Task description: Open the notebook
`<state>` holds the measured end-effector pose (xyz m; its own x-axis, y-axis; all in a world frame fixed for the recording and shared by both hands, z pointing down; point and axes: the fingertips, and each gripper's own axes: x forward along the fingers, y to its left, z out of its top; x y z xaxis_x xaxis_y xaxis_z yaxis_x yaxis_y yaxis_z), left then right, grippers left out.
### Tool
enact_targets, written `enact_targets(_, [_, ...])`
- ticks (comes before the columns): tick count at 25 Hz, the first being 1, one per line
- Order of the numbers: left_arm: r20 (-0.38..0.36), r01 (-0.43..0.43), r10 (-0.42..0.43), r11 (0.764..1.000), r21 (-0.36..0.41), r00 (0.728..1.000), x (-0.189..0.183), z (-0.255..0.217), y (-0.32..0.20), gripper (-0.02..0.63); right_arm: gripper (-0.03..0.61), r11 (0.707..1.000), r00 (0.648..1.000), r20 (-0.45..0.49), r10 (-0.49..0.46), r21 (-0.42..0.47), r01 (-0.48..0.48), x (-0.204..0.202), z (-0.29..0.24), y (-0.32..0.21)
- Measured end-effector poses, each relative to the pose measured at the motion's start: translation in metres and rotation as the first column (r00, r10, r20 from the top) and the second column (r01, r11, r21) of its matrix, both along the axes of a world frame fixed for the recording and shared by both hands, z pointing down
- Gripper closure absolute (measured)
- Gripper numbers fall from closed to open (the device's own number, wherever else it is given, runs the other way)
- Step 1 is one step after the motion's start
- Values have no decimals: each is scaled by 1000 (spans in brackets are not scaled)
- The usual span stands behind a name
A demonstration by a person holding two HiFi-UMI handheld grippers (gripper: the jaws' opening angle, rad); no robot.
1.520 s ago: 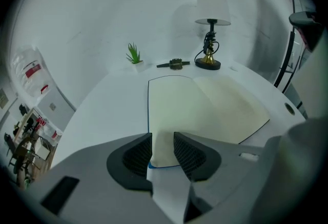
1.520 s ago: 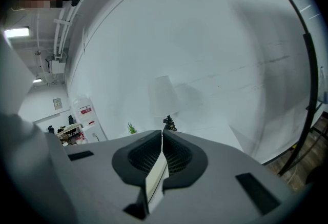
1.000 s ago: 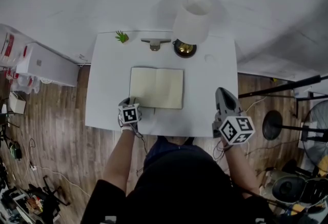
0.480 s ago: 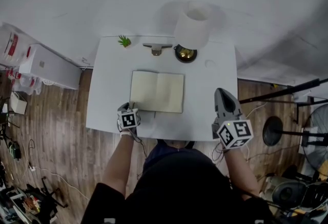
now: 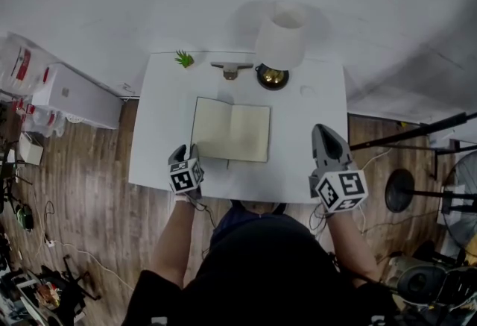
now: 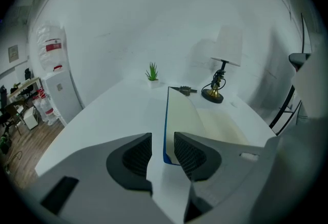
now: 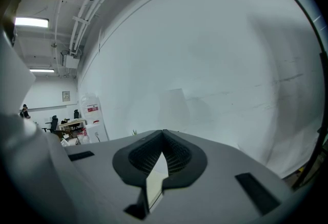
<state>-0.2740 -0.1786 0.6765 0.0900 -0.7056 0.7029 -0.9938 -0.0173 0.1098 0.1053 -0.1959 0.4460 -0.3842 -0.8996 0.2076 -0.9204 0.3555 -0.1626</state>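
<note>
The notebook point(image 5: 231, 130) lies open and flat on the white table point(image 5: 160, 145), cream pages up. In the left gripper view the notebook point(image 6: 215, 123) shows a blue cover edge along its left side. My left gripper point(image 5: 186, 151) hovers just off its near left corner. The jaws of this left gripper point(image 6: 158, 138) stand apart, and the corner shows in the gap without either pad pressing on it. My right gripper point(image 5: 324, 130) is over the table's right part, clear of the notebook. The right gripper point(image 7: 163, 133) is shut with nothing in it.
A lamp point(image 5: 282, 37) with a white shade, a small green plant point(image 5: 182, 58) and a small dark clip-like object point(image 5: 229, 69) stand along the table's far edge. A white cabinet point(image 5: 74, 97) is on the left floor, and stands point(image 5: 417, 186) and cables are on the right.
My left gripper has lifted and drawn back a little from the notebook's near left corner. The notebook stays open and flat. The right gripper has hardly moved.
</note>
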Motion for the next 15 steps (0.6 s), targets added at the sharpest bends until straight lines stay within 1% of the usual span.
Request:
enact_targets(4, [-8,-10,11,998,57,1000,5,-26,-2,477,575,1000,1000,4,-6,6,6,-4,-5,0])
enact_targets(7, [36,-65,61,992,108,997,14,-49,-7,477,575,1000,1000,3,-15,13,15,-7,-7,-2])
enact_targets(10, [75,-121,109,978,168,991,28,-73,-12,477,575,1000,1000,4,-21,16,21,-10,-8,-2])
enact_targets(12, [90,-132,116,972,196,989,33,-87,-13,477,575,1000,1000,5,-24,16,24,-11,-9,-1])
enact_targets(15, [92,-122,102,960,251,991,34,-111,-18,477,575,999,1000,2,-26,24,26,-11,-12,-1])
